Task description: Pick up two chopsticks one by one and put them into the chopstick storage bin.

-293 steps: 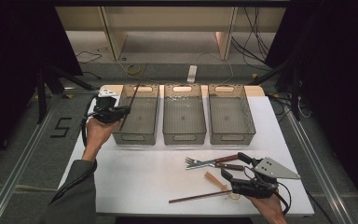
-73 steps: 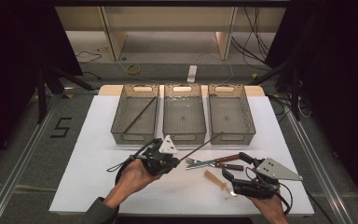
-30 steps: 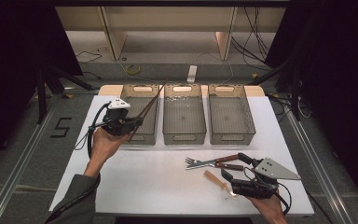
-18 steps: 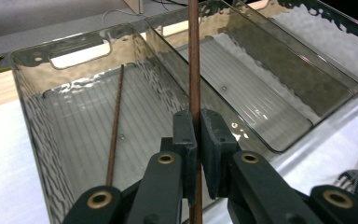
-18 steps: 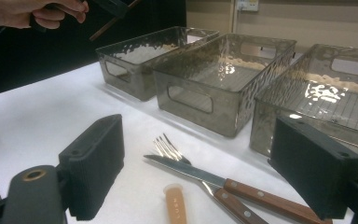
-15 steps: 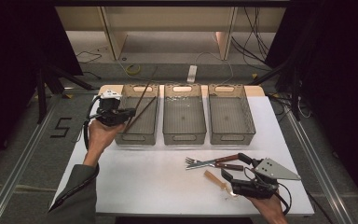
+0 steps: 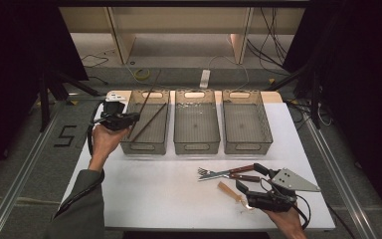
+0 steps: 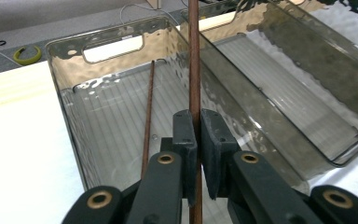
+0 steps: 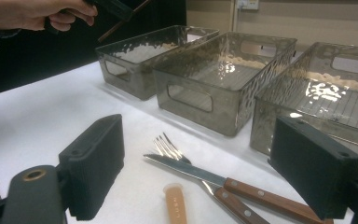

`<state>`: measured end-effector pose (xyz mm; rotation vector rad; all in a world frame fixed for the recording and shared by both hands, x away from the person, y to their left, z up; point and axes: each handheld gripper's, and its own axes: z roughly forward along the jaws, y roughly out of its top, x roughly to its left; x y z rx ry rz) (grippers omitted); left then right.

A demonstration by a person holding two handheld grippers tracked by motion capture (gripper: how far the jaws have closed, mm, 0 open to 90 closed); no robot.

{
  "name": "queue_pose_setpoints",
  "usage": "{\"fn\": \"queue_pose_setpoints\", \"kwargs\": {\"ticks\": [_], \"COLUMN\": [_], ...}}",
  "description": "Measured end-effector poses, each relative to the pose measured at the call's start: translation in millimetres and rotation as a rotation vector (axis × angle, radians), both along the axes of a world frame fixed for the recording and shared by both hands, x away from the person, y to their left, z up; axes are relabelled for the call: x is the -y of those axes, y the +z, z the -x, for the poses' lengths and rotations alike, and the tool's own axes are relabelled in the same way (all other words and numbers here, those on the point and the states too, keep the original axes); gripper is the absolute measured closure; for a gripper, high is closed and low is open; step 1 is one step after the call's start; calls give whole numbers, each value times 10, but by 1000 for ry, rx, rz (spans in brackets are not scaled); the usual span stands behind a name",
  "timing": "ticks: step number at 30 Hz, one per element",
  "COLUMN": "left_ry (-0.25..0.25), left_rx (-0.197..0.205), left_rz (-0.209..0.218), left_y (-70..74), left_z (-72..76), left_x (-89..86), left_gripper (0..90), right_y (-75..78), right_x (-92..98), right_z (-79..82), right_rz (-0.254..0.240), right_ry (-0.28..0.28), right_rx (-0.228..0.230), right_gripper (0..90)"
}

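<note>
Right now the left hand-held gripper [image 8: 195,154] clamps 1 chopstick [image 8: 195,60] upright over the left bin [image 8: 70,88].

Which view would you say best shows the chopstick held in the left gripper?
The left gripper view: the chopstick runs up between the shut left gripper, over the left bin. The high view shows it small; the right gripper view shows a far sliver.

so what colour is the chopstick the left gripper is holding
Dark reddish brown chopstick, clamped in the left gripper; clearest in the left gripper view.
</note>
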<state>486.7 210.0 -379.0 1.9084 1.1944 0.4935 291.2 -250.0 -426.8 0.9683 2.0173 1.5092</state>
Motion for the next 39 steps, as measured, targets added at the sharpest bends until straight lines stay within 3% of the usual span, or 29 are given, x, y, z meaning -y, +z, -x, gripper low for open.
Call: {"fn": "queue_pose_setpoints", "kwargs": {"ticks": [13, 21, 24, 25, 27, 32, 39], "left_ry": [22, 29, 60, 69, 66, 58, 12], "left_rx": [-13, -53, -49, -55, -86, -82, -69], "left_rz": [-55, -55, -51, -44, -11, 17, 86], "left_y": [-147, -254, -262, -261, -259, -177, -54], "left_z": [-102, -133, -135, -138, -145, -87, 67], "left_x": [-23, -26, -38, -44, -45, -13, 62], "left_gripper": [844, 839, 830, 800, 635, 434, 270], "right_y": [-2, -4, -3, -4, -4, -2, -1], "right_x": [-5, -11, -7, -8, -9, -2, -7], "right_z": [2, 3, 0, 1, 2, 0, 4], "right_rz": [0, 4, 2, 3, 5, 3, 7], "right_ry": [2, 6, 4, 4, 3, 3, 5], "right_rx": [1, 1, -1, -1, -4, 0, -8], "right_gripper": [182, 182, 182, 182, 182, 182, 182]}}
